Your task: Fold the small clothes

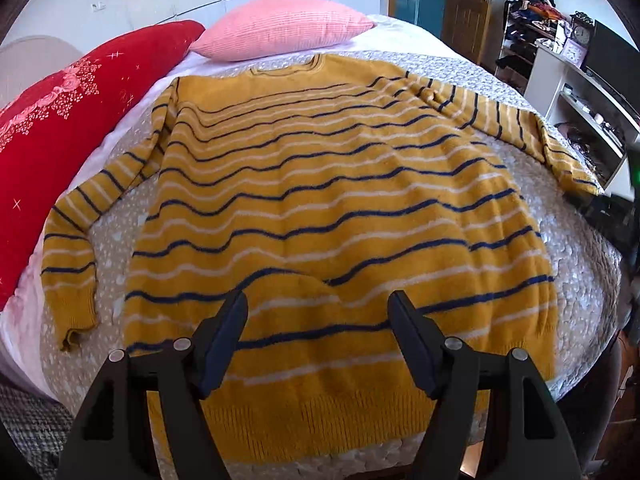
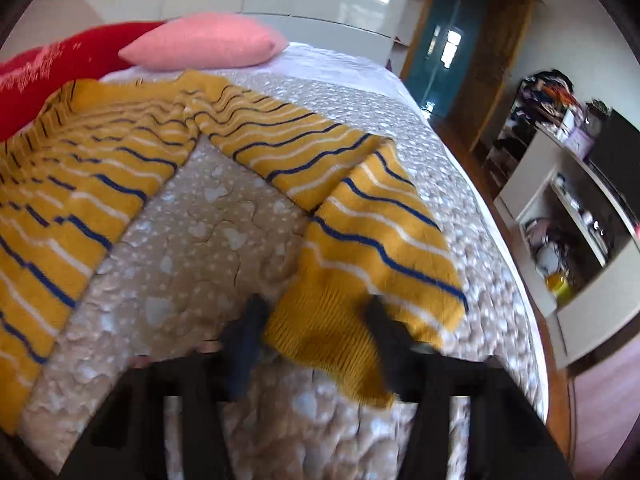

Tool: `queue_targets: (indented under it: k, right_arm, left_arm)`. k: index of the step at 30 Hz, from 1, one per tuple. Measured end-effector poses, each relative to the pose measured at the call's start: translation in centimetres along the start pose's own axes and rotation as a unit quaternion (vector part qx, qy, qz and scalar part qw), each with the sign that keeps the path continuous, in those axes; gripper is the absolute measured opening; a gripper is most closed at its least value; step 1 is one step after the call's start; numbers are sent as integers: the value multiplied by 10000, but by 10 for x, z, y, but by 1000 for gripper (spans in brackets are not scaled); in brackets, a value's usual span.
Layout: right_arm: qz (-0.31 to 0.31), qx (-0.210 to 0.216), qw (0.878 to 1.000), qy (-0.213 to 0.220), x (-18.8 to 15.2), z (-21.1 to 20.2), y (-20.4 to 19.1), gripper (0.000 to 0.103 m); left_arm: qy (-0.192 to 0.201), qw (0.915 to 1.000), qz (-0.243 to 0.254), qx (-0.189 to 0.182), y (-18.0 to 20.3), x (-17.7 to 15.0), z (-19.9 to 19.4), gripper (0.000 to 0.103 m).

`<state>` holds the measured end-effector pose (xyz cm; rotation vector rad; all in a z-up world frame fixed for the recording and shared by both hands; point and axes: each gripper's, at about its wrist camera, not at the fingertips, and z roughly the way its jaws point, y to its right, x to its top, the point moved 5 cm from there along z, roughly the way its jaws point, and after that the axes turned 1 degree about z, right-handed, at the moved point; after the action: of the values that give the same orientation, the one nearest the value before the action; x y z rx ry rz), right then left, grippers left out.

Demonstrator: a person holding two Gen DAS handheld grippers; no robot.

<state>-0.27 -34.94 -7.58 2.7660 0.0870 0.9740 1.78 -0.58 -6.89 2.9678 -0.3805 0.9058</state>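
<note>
**Yellow sweater spread out on the bed**

The sweater point(image 1: 320, 208) is yellow with thin blue and white stripes. It lies flat on the bed point(image 1: 520, 184), with its neck hole at the far end near the pillows and its bottom edge close to the left camera. One sleeve point(image 1: 76, 248) stretches out to the left side and bends down. The other sleeve point(image 2: 360, 216) goes off to the right side and folds over near the edge of the bed.

The left tongs point(image 1: 318, 320) hang just above the bottom part of the sweater. Their two dark fingers are spread wide apart and hold nothing.

The right tongs point(image 2: 316, 320) are at the cuff point(image 2: 320, 328) of the right sleeve. One finger is on each side of the ribbed cuff, with a gap between them. This view is blurry, so I cannot tell if the fingers are touching the cuff.

The bed has a gray cover with small white shapes on it. A pink pillow point(image 1: 280, 26) and a red pillow point(image 1: 72, 120) sit at the far end. To the right of the bed stands a white shelf point(image 1: 580, 92) with small things on it. A blue door point(image 2: 444, 44) is in the back.
</note>
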Motion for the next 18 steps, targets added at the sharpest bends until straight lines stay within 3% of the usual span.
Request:
queue_targets:
  k: [1,2,5,9,11,13,15,18]
  right_arm:
    - [185,76,9998,-10,8,-2,11,8]
    - [592,292,9978,89,18,-6,30,8]
    - [1684,353,9845,330,40,-15,99,8]
    - [3212,59,9454,540,49,-21,215,8]
    - [3729,69,9266,490,47,-17,250,8]
    - [4007,-88,9153,398,45,-15,271,8]
    - [4094,11,9118,335,52,-11,273,8]
    - [3795,243,9241,380,79,-18,237,8]
  left_arm:
    - [12,10000,-1,20,-1,0,-2,72]
    - [34,10000,-16,37,-3,1,-3,72]
    - [99,9998,-173,-20,-8,8,-9,72]
    - [164,9992,-341,-118,-11,15,-11,72]
    - [164,9989,-396,-171,-9,16,-10,72]
    - [157,9985,-440,-272,-9,16,-10,72]
    - [180,9982,-466,-339,-8,17,-11,72]
    - [239,9976,-526,-376,-11,17,-14,72]
